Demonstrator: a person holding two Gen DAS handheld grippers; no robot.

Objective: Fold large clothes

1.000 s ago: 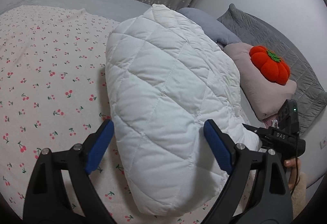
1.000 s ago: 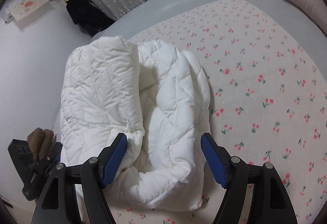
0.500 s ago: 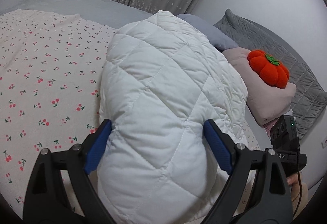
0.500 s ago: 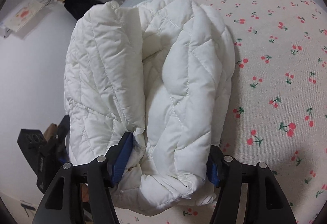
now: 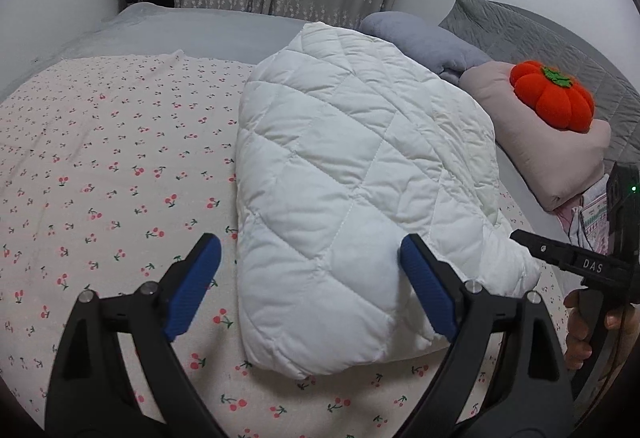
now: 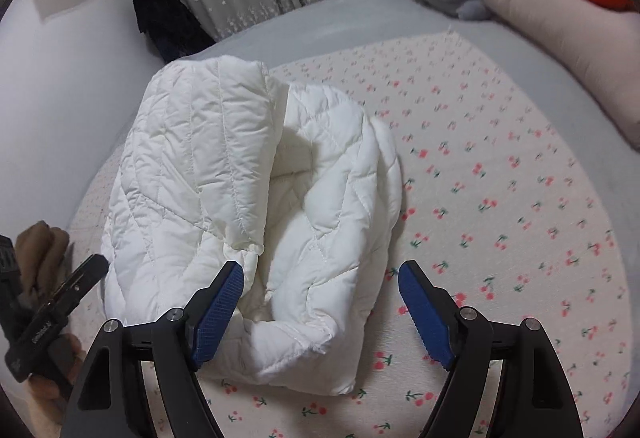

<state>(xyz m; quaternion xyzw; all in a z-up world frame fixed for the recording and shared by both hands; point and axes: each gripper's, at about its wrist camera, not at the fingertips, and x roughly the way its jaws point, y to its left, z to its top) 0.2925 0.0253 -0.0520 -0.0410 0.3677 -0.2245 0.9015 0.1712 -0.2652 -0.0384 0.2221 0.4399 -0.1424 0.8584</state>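
Jacket (image 5: 352, 198), folded white, lies on the cherry-print sheet (image 5: 100, 166) ahead of both spread pairs of jaws, untouched; the right gripper (image 6: 320, 312) has just been opening, the left gripper (image 5: 310, 286) gapes.

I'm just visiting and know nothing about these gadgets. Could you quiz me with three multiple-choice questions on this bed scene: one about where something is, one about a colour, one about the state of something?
1. Where does the orange pumpkin cushion sit?
A. on the beige pillow
B. on the cherry-print sheet
C. on the white jacket

2. What colour are the pads on the gripper fingers?
A. red
B. blue
C. green

3. How does the white quilted jacket lie?
A. spread flat
B. hanging up
C. folded into a bundle

Answers:
1 A: the pumpkin cushion rests on top of the beige pillow.
2 B: the pads on both grippers are blue.
3 C: the jacket lies doubled over on the cherry-print sheet, free of both open grippers.
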